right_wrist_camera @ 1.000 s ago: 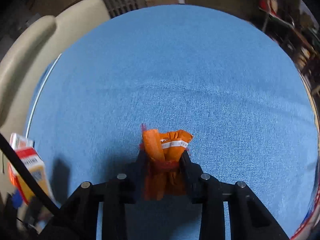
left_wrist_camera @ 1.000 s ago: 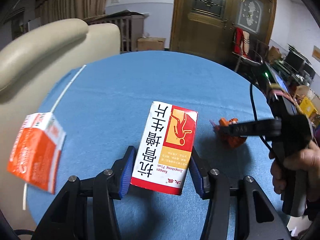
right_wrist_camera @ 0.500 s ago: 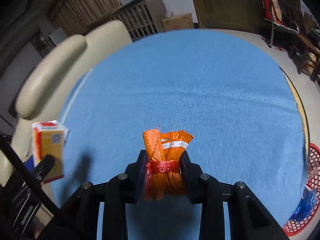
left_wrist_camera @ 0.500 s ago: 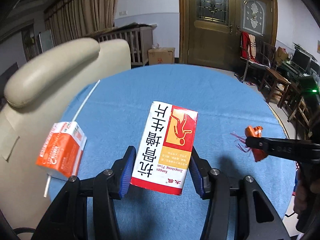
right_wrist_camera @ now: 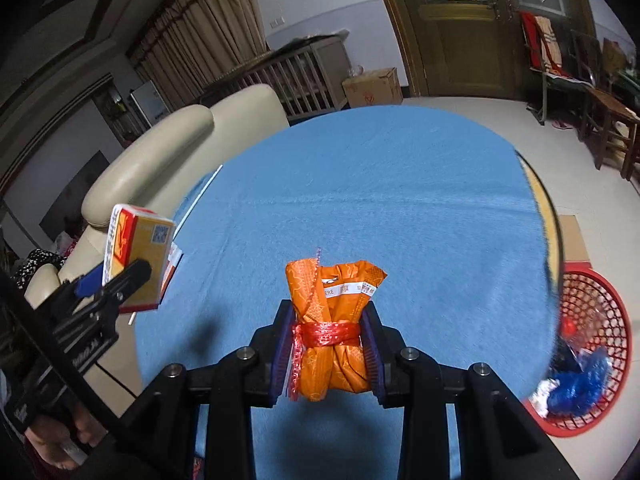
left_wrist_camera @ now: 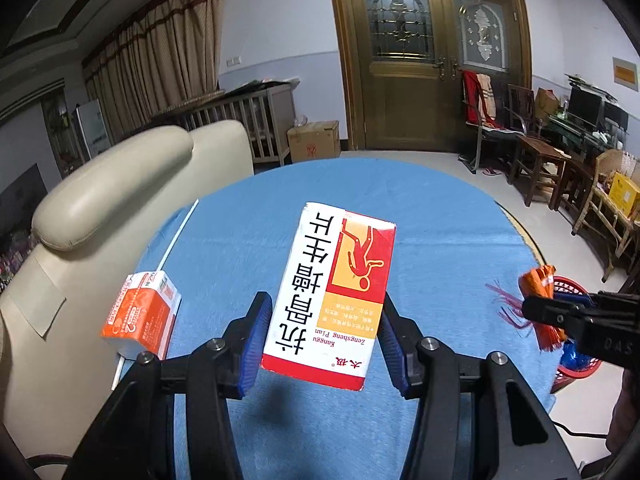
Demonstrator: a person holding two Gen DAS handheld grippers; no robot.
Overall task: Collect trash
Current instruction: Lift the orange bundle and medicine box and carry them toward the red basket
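Both raised | left fingers (left_wrist_camera: 322,344) clamp medicine box (left_wrist_camera: 330,300) | right fingers (right_wrist_camera: 328,354) clamp orange bundle (right_wrist_camera: 332,320)

Both hand-held grippers rose off the counter (right_wrist_camera: 400,200), lifting the medicine box (left_wrist_camera: 332,300) and the orange wrapper bundle (right_wrist_camera: 332,320) clear.

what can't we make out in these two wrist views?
- Red basket: right wrist view, table edge and frame cut it off; contents blurred.
- Orange carton: left wrist view, label print too small to read.
- Orange bundle: underside hidden by the right gripper jaws.
- Medicine box: back face unseen.
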